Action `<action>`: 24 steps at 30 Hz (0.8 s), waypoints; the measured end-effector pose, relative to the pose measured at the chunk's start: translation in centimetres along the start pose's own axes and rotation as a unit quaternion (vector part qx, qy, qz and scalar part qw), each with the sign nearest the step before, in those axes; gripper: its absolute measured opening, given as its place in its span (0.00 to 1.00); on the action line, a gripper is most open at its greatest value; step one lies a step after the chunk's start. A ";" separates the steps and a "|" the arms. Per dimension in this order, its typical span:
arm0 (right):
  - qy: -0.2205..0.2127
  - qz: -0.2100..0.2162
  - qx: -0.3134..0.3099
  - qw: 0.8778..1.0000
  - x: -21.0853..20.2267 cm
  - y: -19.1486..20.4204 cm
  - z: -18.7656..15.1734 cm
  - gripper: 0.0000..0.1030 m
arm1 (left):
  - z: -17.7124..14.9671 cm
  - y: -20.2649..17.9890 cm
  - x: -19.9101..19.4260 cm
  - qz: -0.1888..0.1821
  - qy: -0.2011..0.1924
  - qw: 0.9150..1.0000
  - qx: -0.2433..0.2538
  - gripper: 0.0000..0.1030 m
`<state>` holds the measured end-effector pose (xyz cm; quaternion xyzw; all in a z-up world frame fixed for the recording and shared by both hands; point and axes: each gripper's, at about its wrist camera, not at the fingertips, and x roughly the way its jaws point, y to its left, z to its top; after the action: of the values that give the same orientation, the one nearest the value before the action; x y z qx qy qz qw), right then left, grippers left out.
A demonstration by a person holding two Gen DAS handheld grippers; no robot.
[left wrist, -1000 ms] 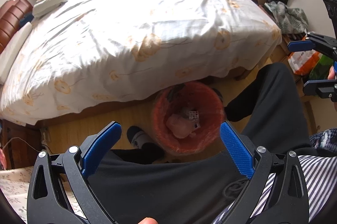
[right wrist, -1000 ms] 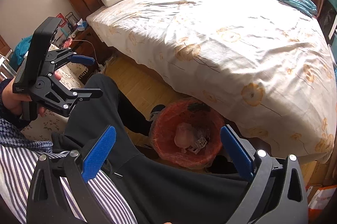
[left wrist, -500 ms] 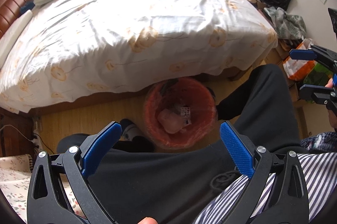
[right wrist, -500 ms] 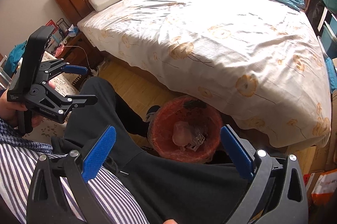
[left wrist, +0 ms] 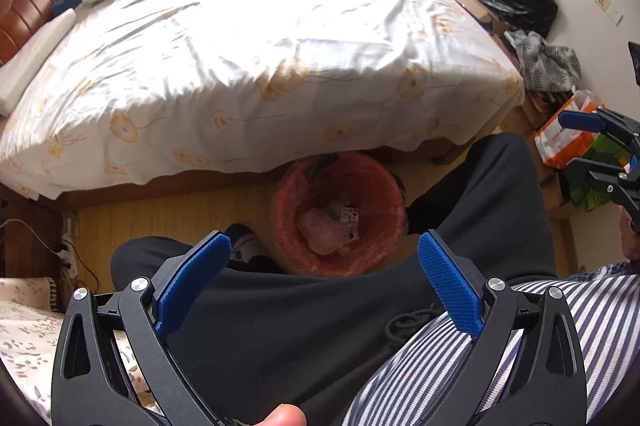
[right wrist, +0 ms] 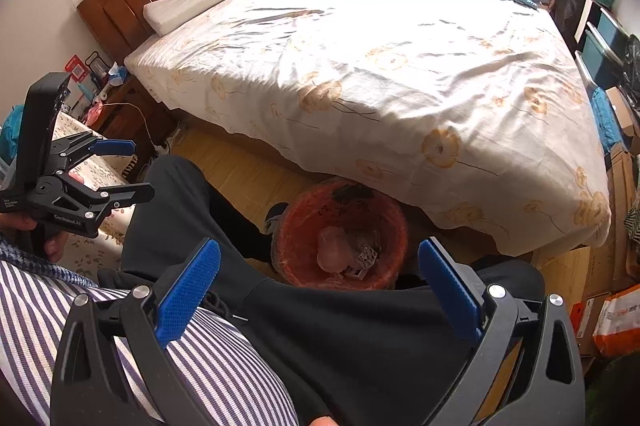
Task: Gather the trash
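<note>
Left gripper (left wrist: 324,262): we hold it with the blue pads spread wide and nothing between them, above our lap.
Right gripper (right wrist: 320,268): likewise wide apart and empty; in the left view it (left wrist: 596,146) shows at the far right edge, raised off to our side.
Bin (left wrist: 338,214): an orange-lined round basket on the wood floor, straight ahead of and below both sets of fingers, standing between our feet with its far rim tucked under the bed's (left wrist: 256,58) overhanging cover.
Which hand is nearer: we judge neither has a clear edge; the bin sits almost centred between the pads in both wrist views.
Long axis: upright, mouth open towards us, so any reach would go forward and down.
Trash (right wrist: 334,250): a pale pink crumpled wad lies at the bottom, touching a small white patterned box (right wrist: 368,258); a dark scrap clings near the far rim.
Beyond: black trousers (left wrist: 304,322) and a striped shirt fill the foreground; bags and boxes crowd the far wall.
</note>
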<state>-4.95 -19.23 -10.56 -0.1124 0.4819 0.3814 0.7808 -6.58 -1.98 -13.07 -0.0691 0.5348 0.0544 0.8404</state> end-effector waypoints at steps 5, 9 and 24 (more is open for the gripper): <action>-0.009 -0.020 0.007 1.000 -1.1 -0.1 -0.7 0.95 | -0.2 0.4 -0.5 -0.009 -0.005 1.000 -0.018 0.94; -0.013 -0.018 0.013 1.000 -1.4 0.2 -1.2 0.95 | -0.4 -0.1 -1.1 -0.010 -0.015 1.000 -0.013 0.94; -0.025 -0.017 0.034 0.999 -2.3 0.4 -2.0 0.95 | -1.2 -0.6 -2.4 -0.013 -0.032 0.999 -0.014 0.94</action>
<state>-7.10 -21.16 -9.60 -0.0843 0.4726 0.3545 0.8024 -8.60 -2.83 -11.35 -0.0863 0.5059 0.0529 0.8566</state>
